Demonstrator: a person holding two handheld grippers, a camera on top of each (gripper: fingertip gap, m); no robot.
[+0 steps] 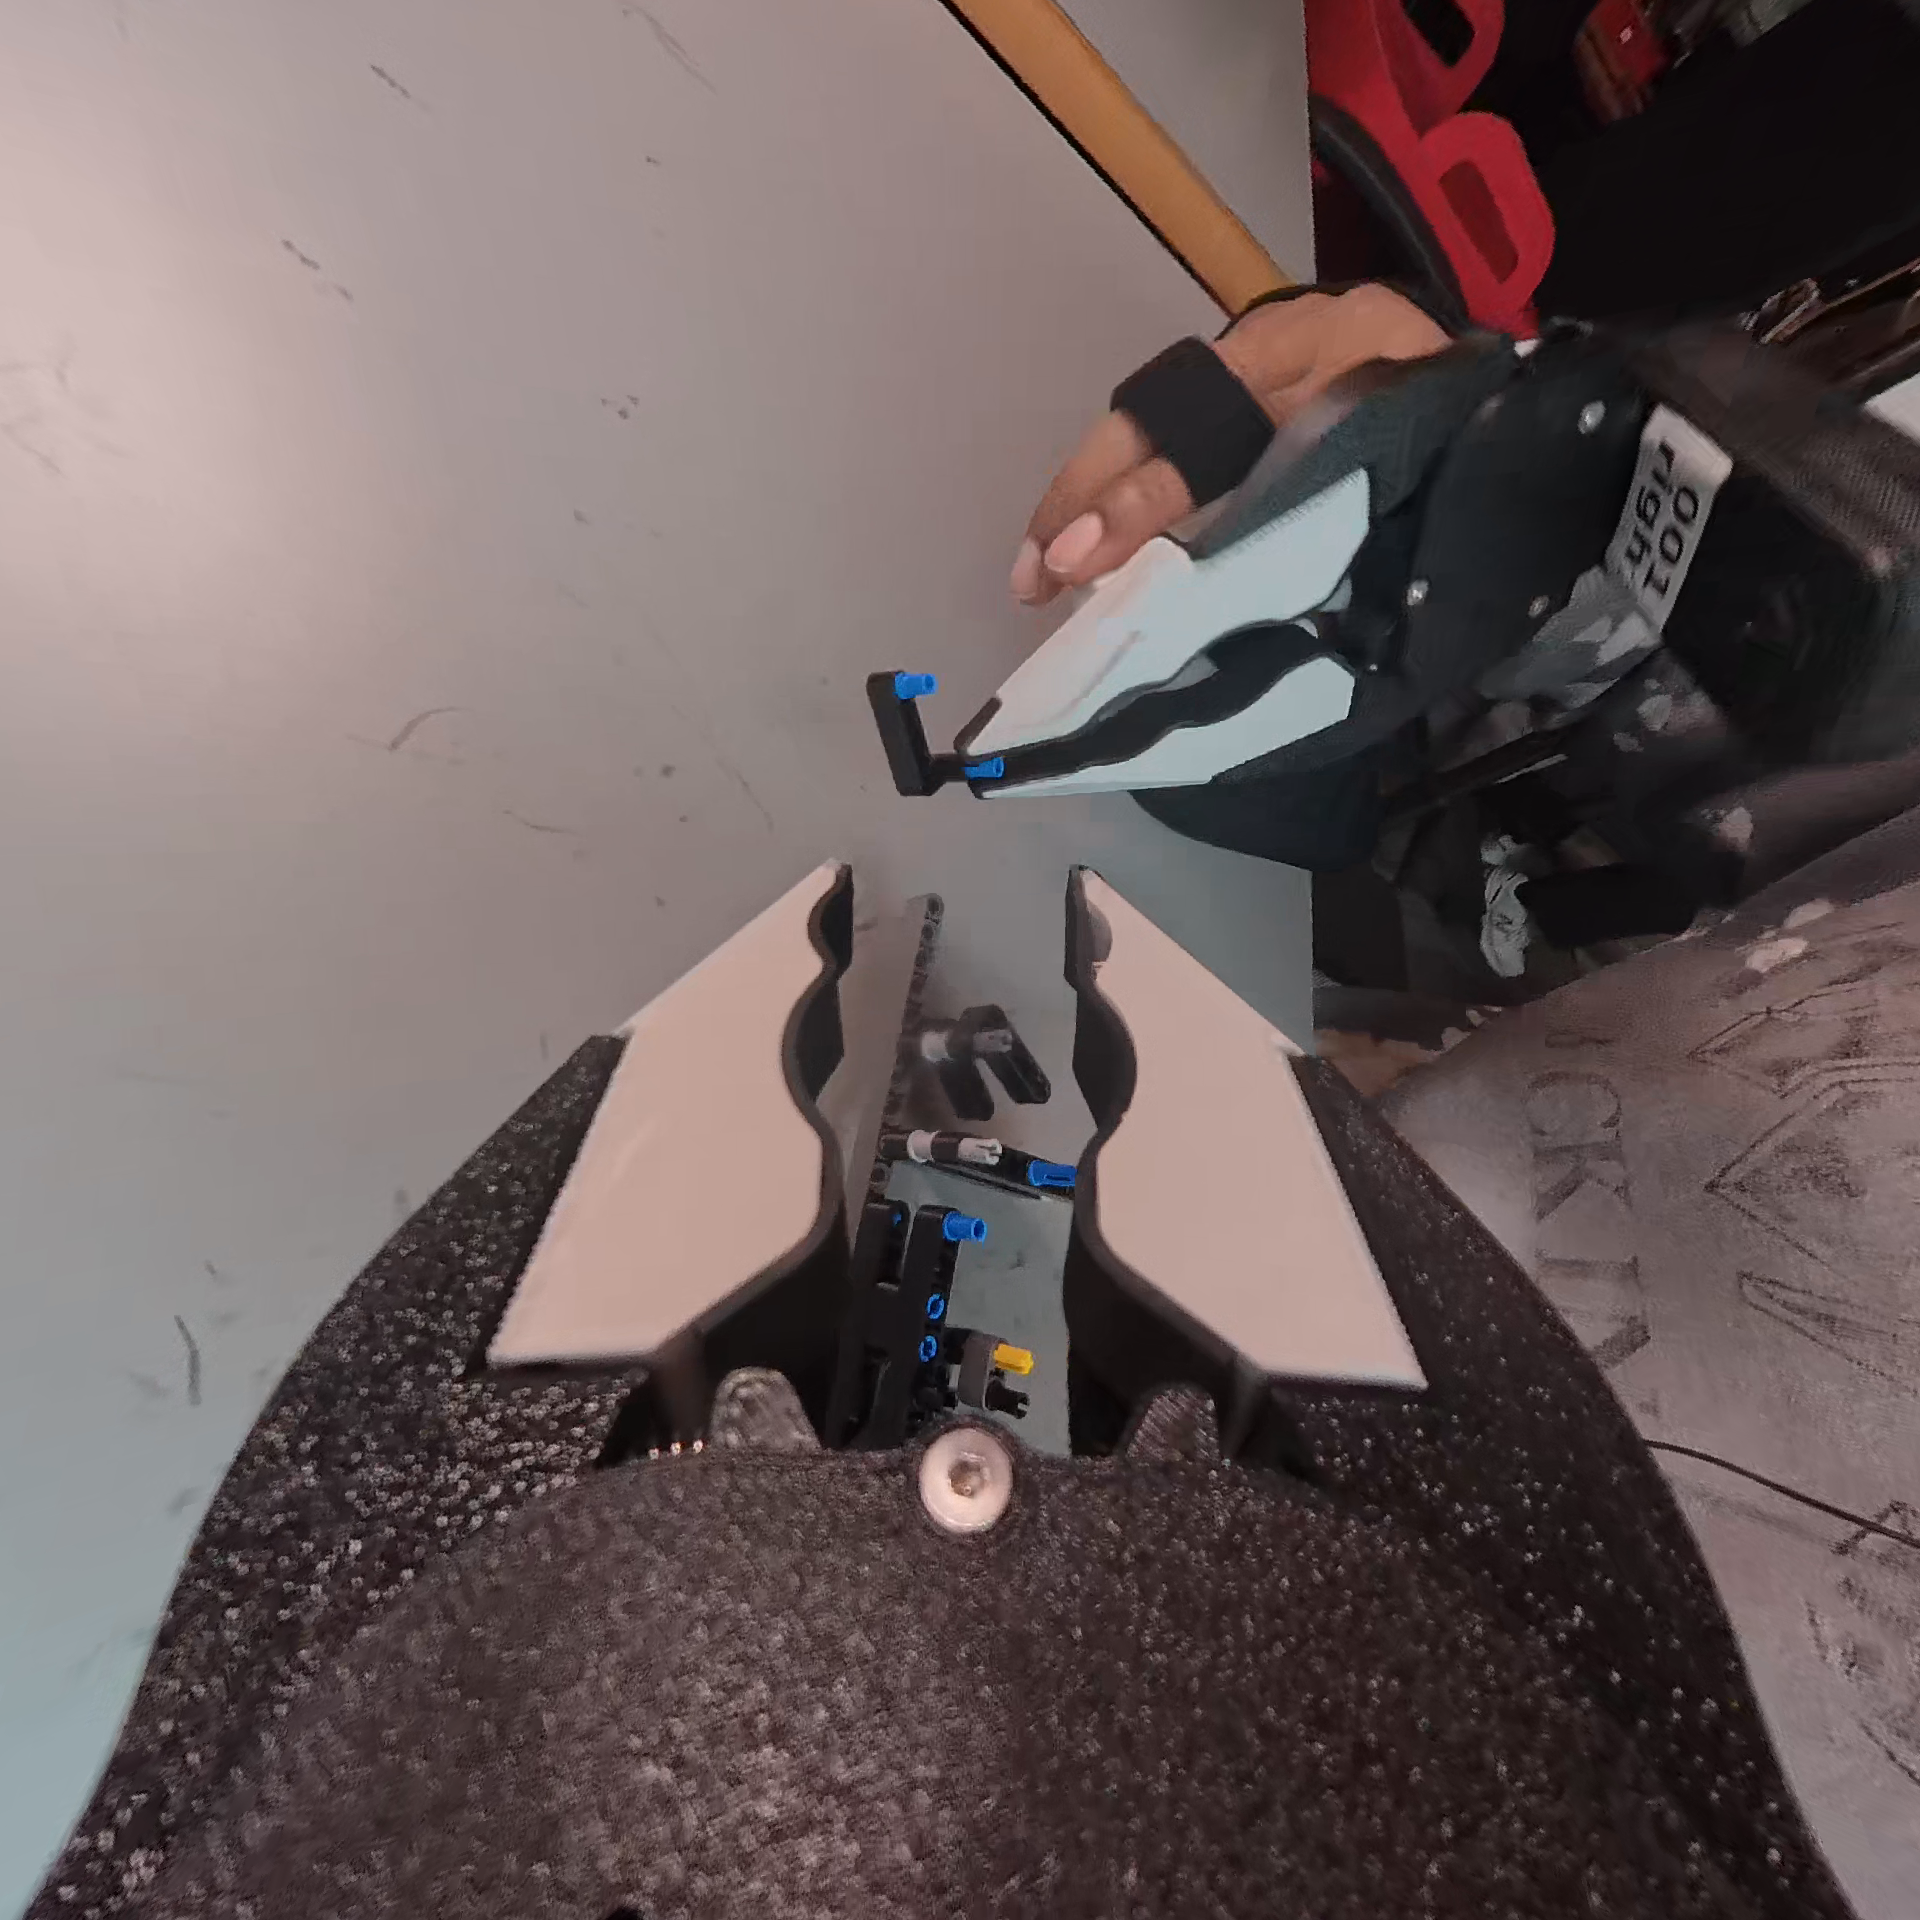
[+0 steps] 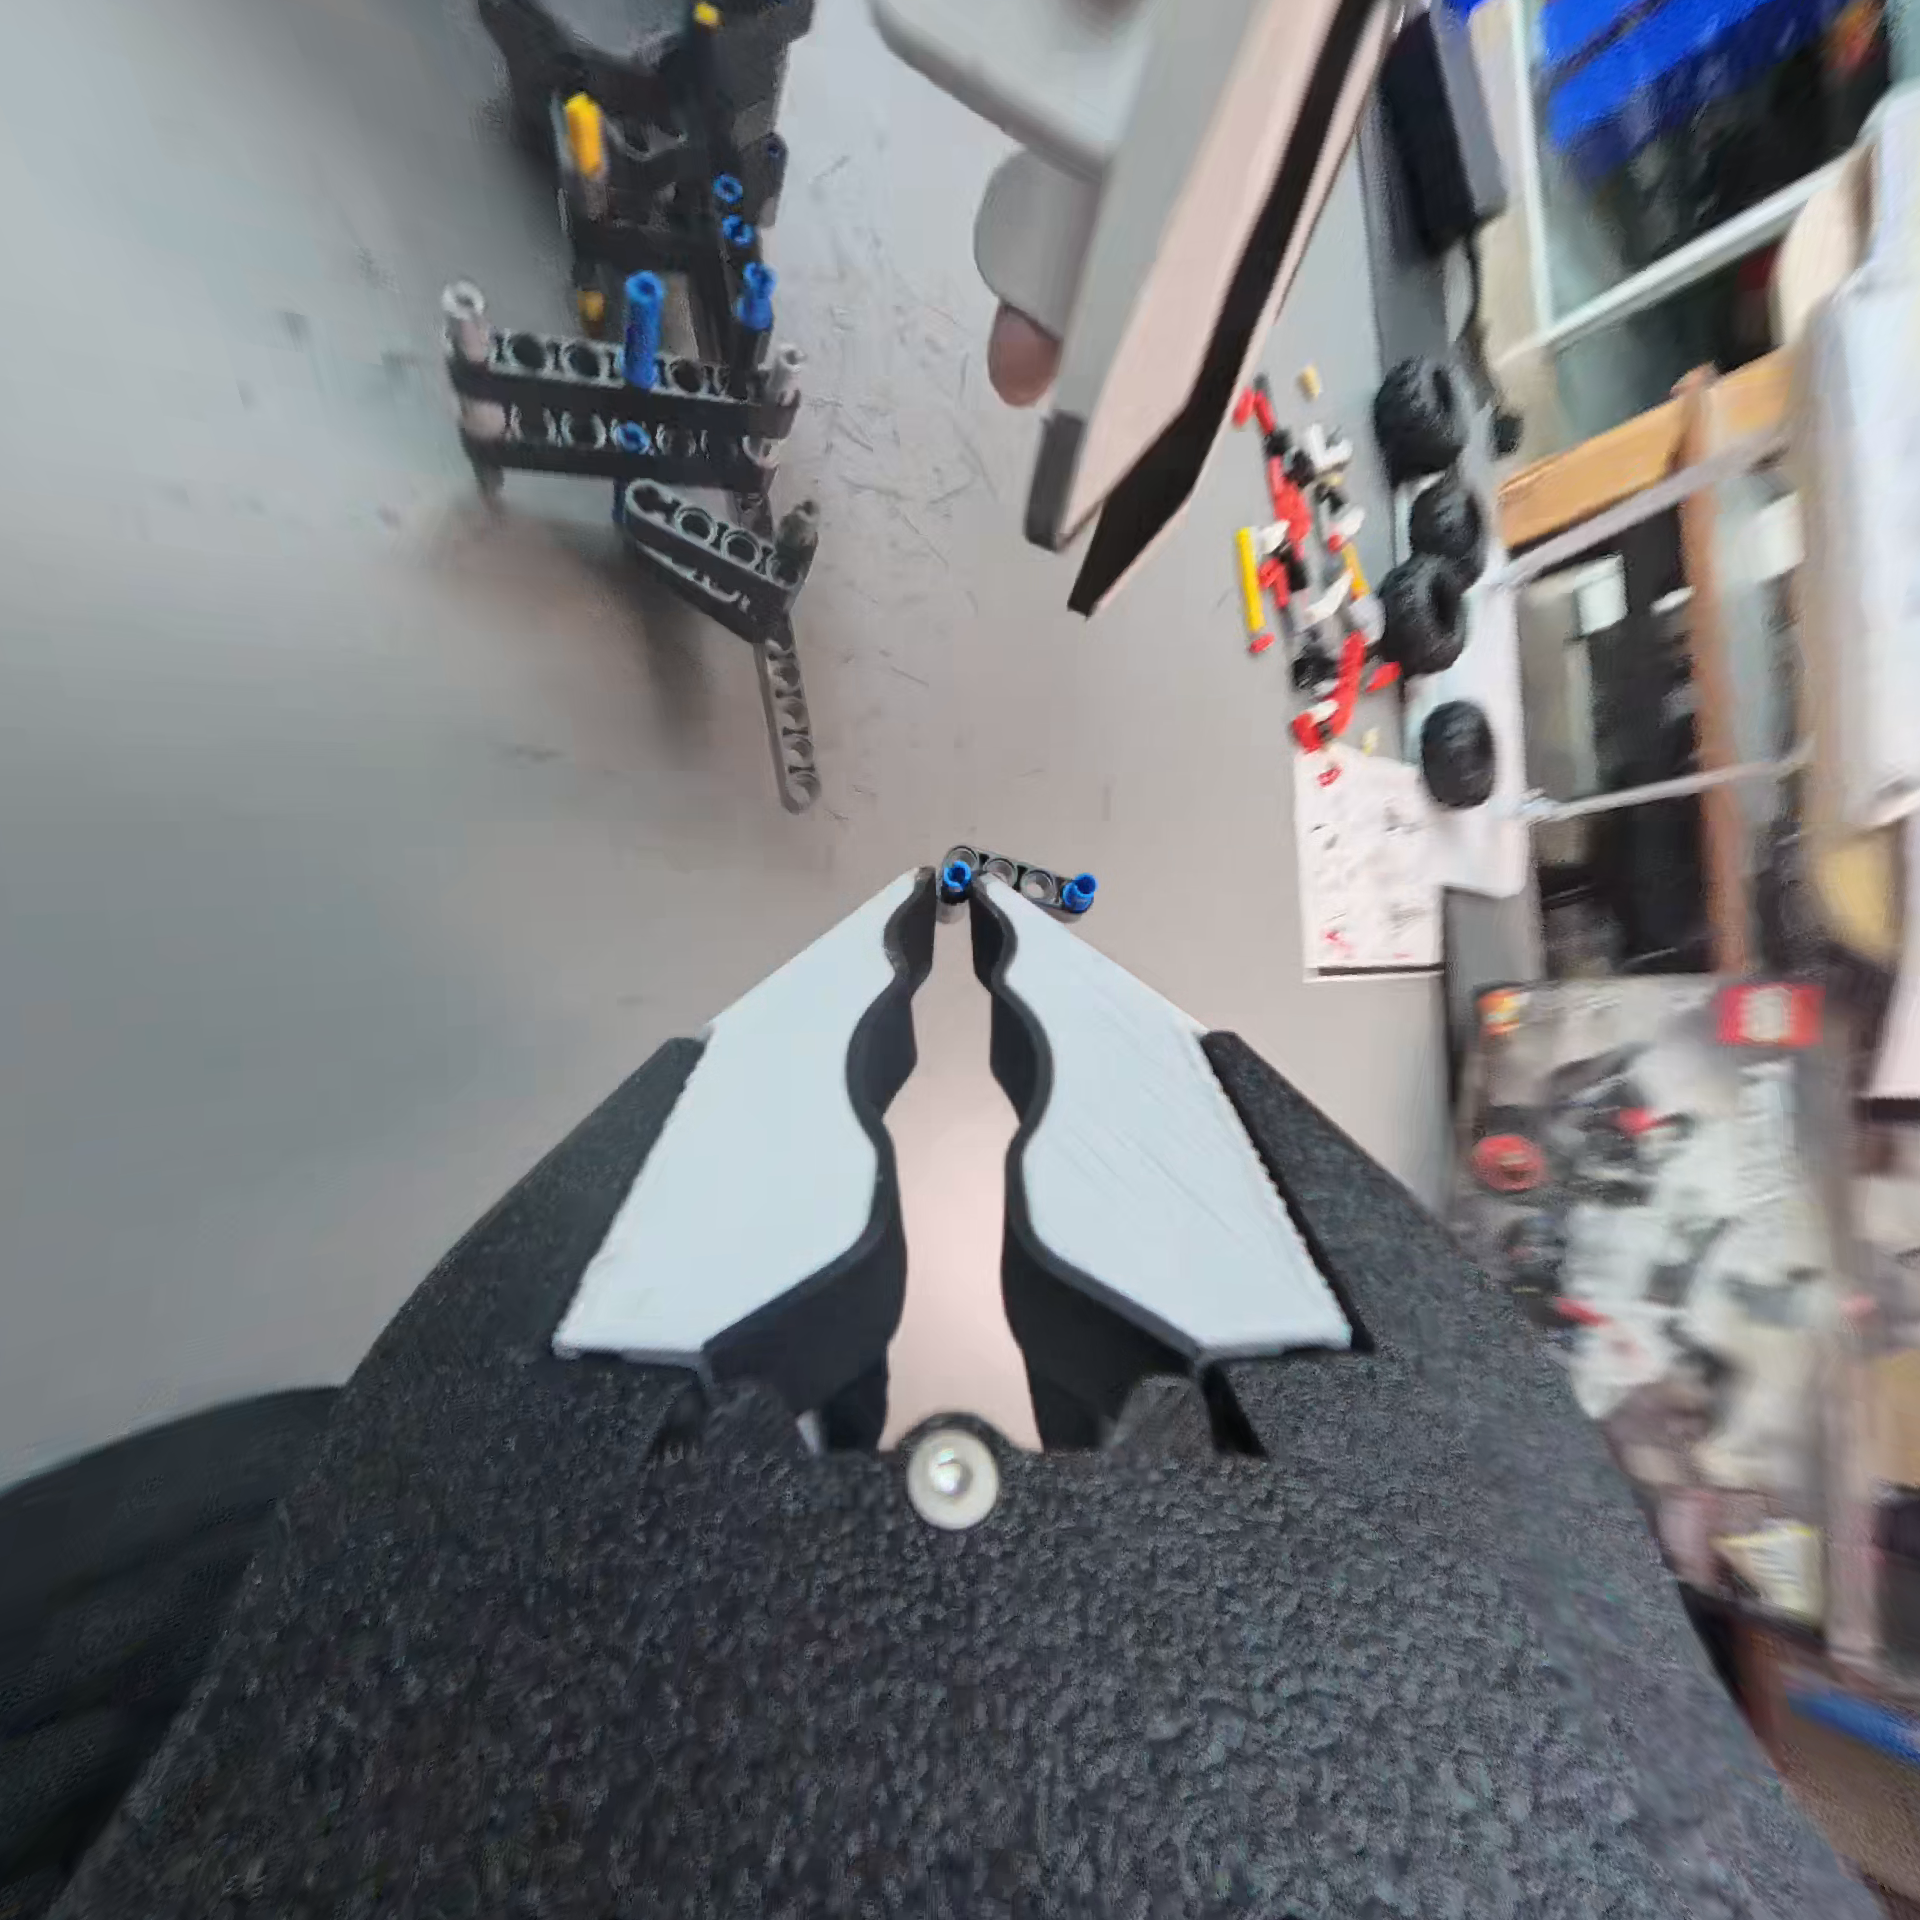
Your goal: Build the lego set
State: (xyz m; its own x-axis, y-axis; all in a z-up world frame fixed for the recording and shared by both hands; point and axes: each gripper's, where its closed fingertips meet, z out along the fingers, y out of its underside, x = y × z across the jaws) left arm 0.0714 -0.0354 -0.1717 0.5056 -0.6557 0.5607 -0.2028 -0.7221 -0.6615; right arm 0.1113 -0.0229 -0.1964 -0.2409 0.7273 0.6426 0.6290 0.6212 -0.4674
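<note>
A partly built black Lego frame (image 1: 914, 1278) with blue pins and a yellow pin lies on the grey table (image 1: 416, 520). My left gripper (image 1: 958, 878) is open, and the frame shows between its fingers. I cannot tell whether they touch it. My right gripper (image 2: 951, 883) is shut on a short black beam (image 2: 1023, 885) with two blue pins, pinching one end. In the left wrist view the right gripper (image 1: 961, 771) holds this beam (image 1: 906, 738) just beyond my left fingertips. The right wrist view shows the frame (image 2: 623, 395) at upper left and the left gripper (image 2: 1075, 561) to its right.
A pile of loose red, white and yellow parts (image 2: 1309, 561), several black tyres (image 2: 1423, 613), an instruction sheet (image 2: 1361, 873) and the set's box (image 2: 1642, 1195) sit along the table's right side. A person's hand (image 1: 1143, 488) holds the right gripper. Shelves stand beyond. One gripper's finger ends stand about 6 cm off the other's.
</note>
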